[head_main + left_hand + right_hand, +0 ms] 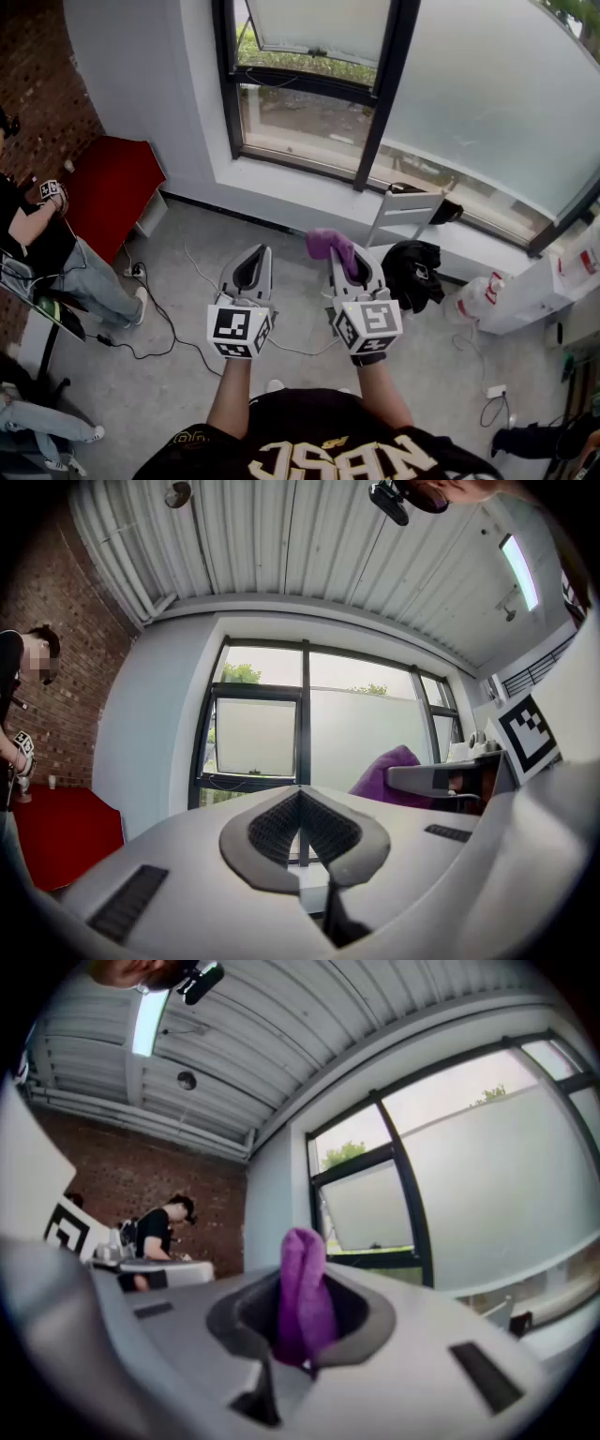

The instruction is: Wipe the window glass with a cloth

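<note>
While the left gripper [300, 797] holds its 2 jaws pressed together on nothing, the right gripper [343, 261] just beside it clamps a folded purple cloth [303, 1297]. The cloth's long axis runs along the jaws. Its free end pokes past their tips toward the far window glass [487, 94], well apart from it, above the grey floor [187, 375].

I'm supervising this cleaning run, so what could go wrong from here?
The right gripper pinches the purple cloth in a narrow wad, so its hard jaw tips might scrape the window glass. Cables lie loose on the floor toward the window: a trip risk.
</note>
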{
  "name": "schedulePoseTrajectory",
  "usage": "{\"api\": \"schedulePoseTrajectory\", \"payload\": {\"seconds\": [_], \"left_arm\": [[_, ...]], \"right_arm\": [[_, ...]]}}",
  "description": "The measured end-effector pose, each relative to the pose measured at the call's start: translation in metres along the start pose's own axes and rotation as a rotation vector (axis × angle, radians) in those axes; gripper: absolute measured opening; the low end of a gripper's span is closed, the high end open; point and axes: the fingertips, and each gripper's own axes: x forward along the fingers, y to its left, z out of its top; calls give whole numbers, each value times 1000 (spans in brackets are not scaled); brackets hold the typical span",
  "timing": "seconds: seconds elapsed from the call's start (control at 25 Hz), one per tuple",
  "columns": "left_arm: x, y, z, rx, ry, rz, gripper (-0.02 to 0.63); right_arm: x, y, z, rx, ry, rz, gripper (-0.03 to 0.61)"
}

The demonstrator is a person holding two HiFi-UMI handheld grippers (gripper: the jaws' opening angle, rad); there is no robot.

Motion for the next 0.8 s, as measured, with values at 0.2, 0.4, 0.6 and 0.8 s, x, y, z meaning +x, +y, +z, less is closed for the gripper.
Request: {"api": "schedulePoseTrajectory", "payload": {"seconds": [0.2, 0.4, 0.6, 0.8], "left_arm": [[-22, 31, -4, -9, 2, -4, 9], [-48, 56, -21, -32, 3, 30, 9], [-49, 70, -43, -90, 25, 19, 9], [-24, 94, -56, -119, 53, 37, 9]], "right_arm": [[16, 37, -13, 15, 19, 8, 77], [27, 80, -33, 18, 66, 63, 77], [43, 96, -52, 53, 112, 84, 77], [76, 81, -69, 100, 131, 87, 77]]}}
